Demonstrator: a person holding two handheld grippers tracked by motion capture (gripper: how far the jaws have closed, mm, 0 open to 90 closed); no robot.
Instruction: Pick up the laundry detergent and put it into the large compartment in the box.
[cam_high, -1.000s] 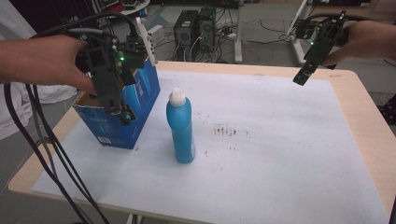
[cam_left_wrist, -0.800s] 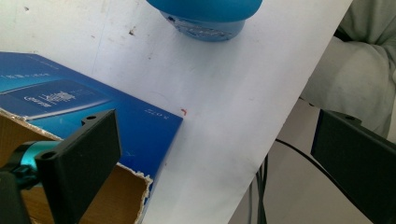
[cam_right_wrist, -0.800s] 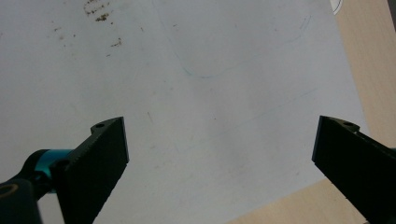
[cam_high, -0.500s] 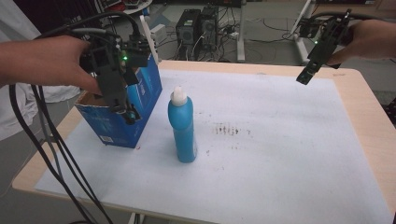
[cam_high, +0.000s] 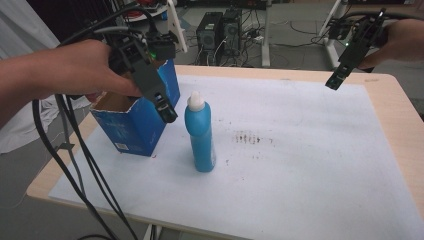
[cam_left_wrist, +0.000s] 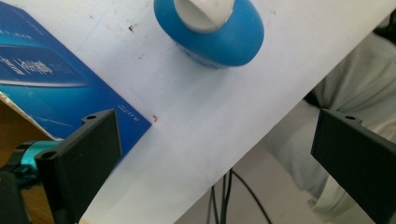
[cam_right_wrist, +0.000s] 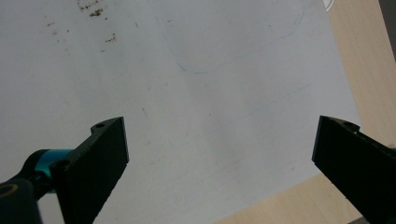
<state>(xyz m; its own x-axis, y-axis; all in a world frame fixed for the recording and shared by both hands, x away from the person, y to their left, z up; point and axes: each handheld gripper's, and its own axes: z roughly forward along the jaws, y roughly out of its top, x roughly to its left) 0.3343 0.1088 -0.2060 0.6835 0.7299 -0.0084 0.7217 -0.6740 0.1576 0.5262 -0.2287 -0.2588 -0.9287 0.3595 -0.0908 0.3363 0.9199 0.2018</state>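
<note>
Bottle (cam_high: 200, 135) upright, just beside left claw (cam_high: 166, 111)

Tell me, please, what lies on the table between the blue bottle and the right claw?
In the high view, the white sheet runs from the blue bottle toward the right claw, bare except for a patch of dark smudges.

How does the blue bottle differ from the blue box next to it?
The bottle is rounded and slim, while the box is square-sided and wider. The bottle is closed by a white cap; the box is open at the top, showing a brown cardboard inside. The bottle's blue is lighter, the box's darker with print. Both stand upright on the white sheet, close together.
</note>
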